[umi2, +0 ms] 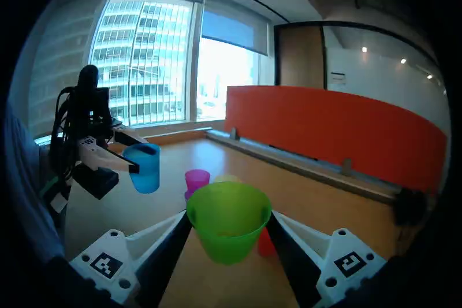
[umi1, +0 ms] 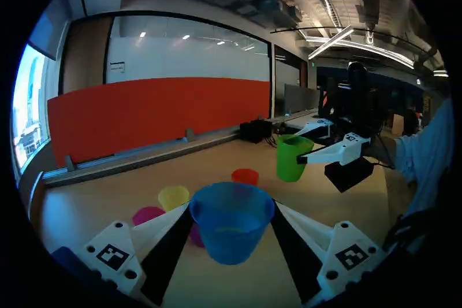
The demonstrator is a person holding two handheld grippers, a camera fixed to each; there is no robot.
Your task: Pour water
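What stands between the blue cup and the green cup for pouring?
Nothing visible. The left gripper holds the blue cup and the right gripper the green cup, both in the air. The red cup stands lower, on the table.

the left gripper [umi1: 231, 215] had broad white fingers [umi1: 144, 233] with black inner faces, each bearing a square black-and-white marker [umi1: 112, 255] and small dark screw holes [umi1: 118, 225]. the right gripper [umi2: 229, 224] was built alike. from farther off, a black block [umi1: 348, 174] sat under its white fingers, and dark cables [umi2: 60, 129] ran behind the left one. the person wore a pale blue sleeve [umi1: 427, 158].
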